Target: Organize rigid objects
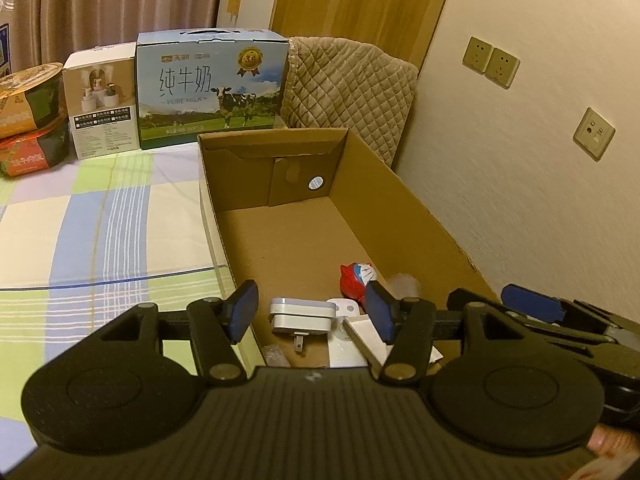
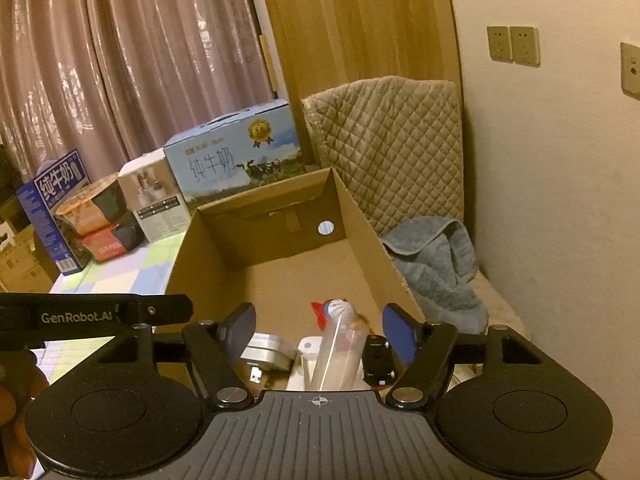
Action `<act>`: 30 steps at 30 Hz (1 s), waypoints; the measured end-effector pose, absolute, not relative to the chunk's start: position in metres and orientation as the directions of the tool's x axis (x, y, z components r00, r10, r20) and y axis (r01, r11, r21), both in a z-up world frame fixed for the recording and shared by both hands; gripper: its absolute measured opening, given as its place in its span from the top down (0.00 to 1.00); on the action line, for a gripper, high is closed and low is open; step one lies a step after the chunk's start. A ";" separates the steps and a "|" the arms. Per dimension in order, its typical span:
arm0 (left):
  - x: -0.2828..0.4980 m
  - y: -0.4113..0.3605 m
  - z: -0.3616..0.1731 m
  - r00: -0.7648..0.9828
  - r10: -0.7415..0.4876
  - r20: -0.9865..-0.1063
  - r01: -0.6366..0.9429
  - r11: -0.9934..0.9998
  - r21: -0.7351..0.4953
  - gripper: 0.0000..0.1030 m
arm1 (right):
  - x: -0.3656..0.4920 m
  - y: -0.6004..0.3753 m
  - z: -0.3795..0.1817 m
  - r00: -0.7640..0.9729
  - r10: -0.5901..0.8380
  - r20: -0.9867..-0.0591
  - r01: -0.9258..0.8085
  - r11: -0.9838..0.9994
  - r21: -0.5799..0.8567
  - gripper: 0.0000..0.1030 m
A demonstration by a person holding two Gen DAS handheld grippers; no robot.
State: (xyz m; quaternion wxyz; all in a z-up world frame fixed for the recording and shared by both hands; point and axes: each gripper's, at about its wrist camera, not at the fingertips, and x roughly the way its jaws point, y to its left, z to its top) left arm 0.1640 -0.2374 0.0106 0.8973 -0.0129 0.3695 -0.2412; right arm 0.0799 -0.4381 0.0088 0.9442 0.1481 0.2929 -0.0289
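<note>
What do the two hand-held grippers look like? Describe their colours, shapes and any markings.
The left gripper and the right gripper are alike: black, ribbed bodies, two round discs, hinged black arms with silver pins, and blue pads. White lettering "GenRobot.AI" marks the left one's side.

Checked bed sheet (image 1: 100,216) — on it a cardboard box (image 1: 400,208), milk carton (image 1: 212,92), white box (image 1: 102,104).
</note>
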 end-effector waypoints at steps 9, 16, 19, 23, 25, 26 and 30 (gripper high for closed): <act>0.155 -0.232 0.019 0.632 -0.425 -0.648 0.414 0.892 -0.182 0.30 | 0.069 -0.439 0.015 0.825 0.018 -0.565 0.154 0.955 0.255 0.35; 0.142 -0.224 0.028 0.655 -0.404 -0.639 0.400 0.902 -0.161 0.11 | 0.055 -0.441 0.026 0.826 0.009 -0.563 0.160 0.955 0.251 0.35; 0.134 -0.219 0.032 0.669 -0.391 -0.632 0.389 0.909 -0.150 0.04 | 0.047 -0.441 0.032 0.826 0.005 -0.564 0.162 0.956 0.246 0.35; 0.123 -0.214 0.037 0.684 -0.376 -0.626 0.371 0.917 -0.145 0.01 | 0.038 -0.441 0.039 0.825 0.002 -0.565 0.161 0.958 0.238 0.35; 0.117 -0.210 0.039 0.687 -0.372 -0.625 0.365 0.920 -0.146 0.01 | 0.034 -0.439 0.043 0.823 0.000 -0.567 0.160 0.960 0.232 0.35; 0.114 -0.209 0.039 0.688 -0.370 -0.624 0.362 0.920 -0.148 0.01 | 0.032 -0.439 0.045 0.823 -0.001 -0.568 0.159 0.960 0.229 0.35; 0.101 -0.201 0.041 0.703 -0.354 -0.617 0.340 0.929 -0.146 0.01 | 0.023 -0.436 0.050 0.823 -0.002 -0.568 0.152 0.964 0.217 0.30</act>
